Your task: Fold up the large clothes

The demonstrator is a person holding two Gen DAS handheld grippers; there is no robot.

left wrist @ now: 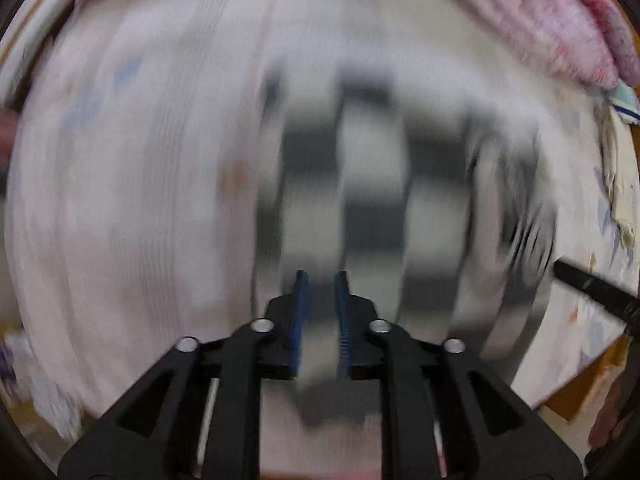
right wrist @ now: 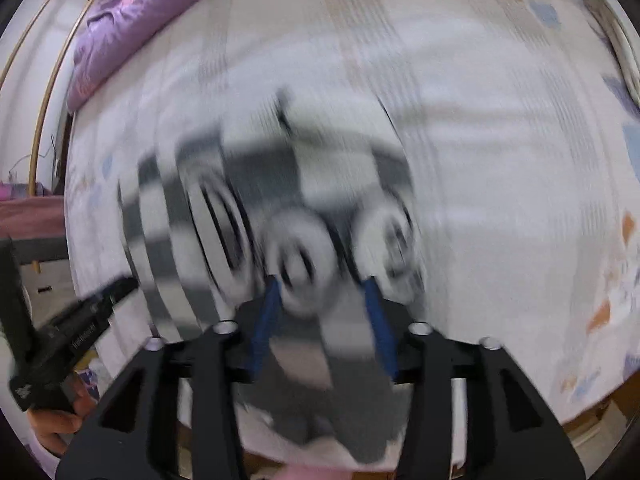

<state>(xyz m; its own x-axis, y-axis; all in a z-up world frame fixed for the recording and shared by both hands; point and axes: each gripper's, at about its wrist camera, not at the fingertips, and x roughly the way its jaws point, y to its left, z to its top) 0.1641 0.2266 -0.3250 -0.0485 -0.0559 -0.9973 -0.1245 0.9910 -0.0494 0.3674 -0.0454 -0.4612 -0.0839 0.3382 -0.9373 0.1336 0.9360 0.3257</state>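
Observation:
Both views are blurred by motion. A black-and-white checked garment lies on a bed with a pale patterned sheet. My left gripper has its blue pads close together with checked cloth running between them. In the right wrist view the same garment shows round white prints. My right gripper has its pads wider apart, with the garment bunched between and under them. The left gripper's black body shows at the left edge there.
A pink quilt lies at the bed's far right in the left wrist view. A purple quilt lies at the far left in the right wrist view. The bed's wooden edge shows at lower right. A white wall stands at left.

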